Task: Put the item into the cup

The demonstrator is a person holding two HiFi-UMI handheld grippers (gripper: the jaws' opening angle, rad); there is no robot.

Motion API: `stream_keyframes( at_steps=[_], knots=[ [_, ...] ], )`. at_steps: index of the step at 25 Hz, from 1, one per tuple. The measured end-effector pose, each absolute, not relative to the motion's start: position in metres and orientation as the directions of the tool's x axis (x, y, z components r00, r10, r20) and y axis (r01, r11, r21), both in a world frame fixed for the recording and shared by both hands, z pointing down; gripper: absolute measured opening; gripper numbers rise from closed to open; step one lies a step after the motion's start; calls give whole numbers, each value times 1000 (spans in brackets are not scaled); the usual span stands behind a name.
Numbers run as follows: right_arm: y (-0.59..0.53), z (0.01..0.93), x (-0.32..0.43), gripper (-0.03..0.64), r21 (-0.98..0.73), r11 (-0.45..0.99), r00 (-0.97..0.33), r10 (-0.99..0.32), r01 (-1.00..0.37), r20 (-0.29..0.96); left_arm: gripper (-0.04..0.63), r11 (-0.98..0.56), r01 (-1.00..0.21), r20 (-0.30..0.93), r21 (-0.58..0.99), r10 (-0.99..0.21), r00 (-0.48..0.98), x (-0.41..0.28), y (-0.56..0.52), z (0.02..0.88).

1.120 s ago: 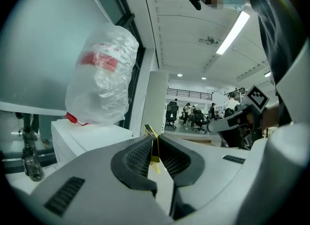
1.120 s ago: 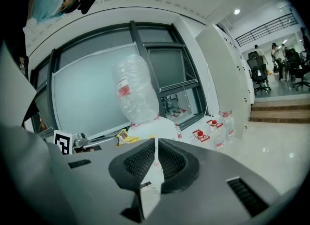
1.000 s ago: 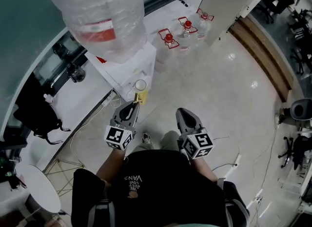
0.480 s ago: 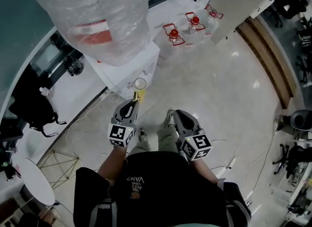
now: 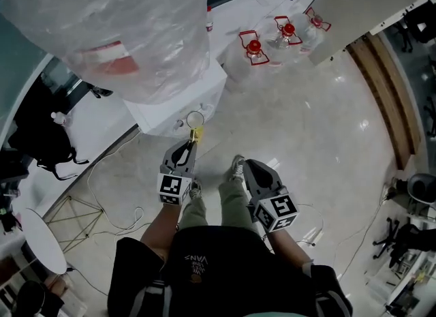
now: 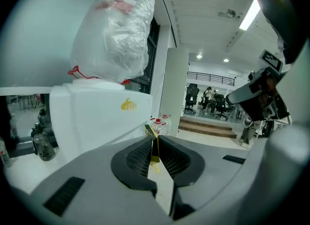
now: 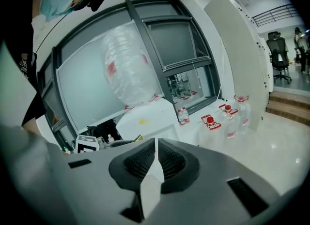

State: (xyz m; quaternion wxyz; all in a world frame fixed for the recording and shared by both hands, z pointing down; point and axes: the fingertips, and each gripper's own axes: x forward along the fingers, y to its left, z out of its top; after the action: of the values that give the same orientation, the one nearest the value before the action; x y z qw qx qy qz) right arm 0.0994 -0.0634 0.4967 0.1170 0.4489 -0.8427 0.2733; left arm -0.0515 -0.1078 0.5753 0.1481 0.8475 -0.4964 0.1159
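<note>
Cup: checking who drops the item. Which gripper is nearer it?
Left. The left gripper, gripping the yellow packet, sits just short of the cup; the right gripper is farther back.

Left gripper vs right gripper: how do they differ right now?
Left gripper has its fingers shut on a thin yellow packet; right gripper has its fingers shut on nothing. Left gripper reaches nearer the cup; right gripper sits farther back. Both carry marker cubes.
</note>
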Motion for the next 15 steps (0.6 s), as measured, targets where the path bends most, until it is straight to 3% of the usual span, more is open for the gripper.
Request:
stream_keyframes(
  at_steps=[15],
  knots=[
    [-100,559,108,48,-401,464,-613,-614,-790,497,49,-415,-909,476,32,-794,379,-47,-159,674]
  ],
)
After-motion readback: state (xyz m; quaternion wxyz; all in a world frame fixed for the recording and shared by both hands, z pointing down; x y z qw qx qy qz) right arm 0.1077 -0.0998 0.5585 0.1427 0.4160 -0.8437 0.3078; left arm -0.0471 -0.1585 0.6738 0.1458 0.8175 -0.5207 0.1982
